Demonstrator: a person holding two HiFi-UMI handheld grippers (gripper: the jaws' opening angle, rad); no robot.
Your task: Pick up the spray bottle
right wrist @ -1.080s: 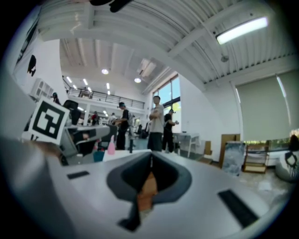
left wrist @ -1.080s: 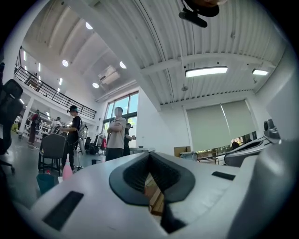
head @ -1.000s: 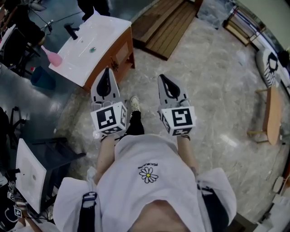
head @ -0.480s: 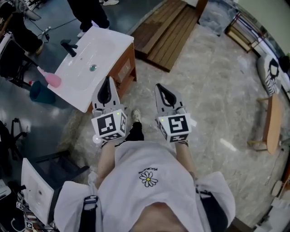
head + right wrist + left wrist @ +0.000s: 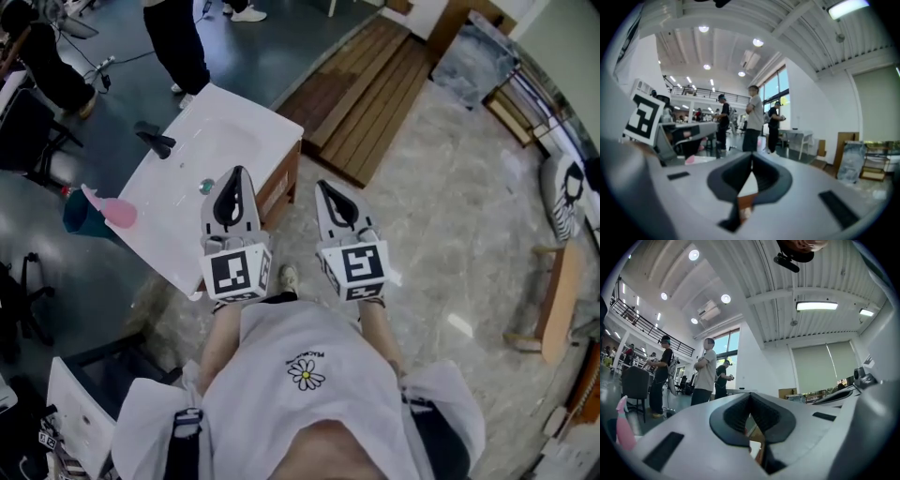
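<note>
A pink spray bottle (image 5: 114, 212) lies at the left edge of the white sink counter (image 5: 234, 131); it also shows low at the left of the left gripper view (image 5: 623, 427). My left gripper (image 5: 237, 172) is shut and empty, its tip over the counter's near edge, well right of the bottle. The same gripper's jaws meet at their tips in its own view (image 5: 750, 397). My right gripper (image 5: 322, 186) is shut and empty over the floor beside the cabinet; in its own view (image 5: 751, 159) its jaws are closed too.
A black faucet (image 5: 155, 141) and a drain (image 5: 206, 187) are on the counter. People stand beyond the sink (image 5: 178, 42). A wooden platform (image 5: 375, 103) lies ahead on the right, a wooden stool (image 5: 553, 291) far right, a blue bin (image 5: 77, 208) by the counter's left.
Both grippers have travelled forward together toward the sink cabinet. The counter has come closer, and the left gripper's tip now reaches over its edge. Both stay shut.
</note>
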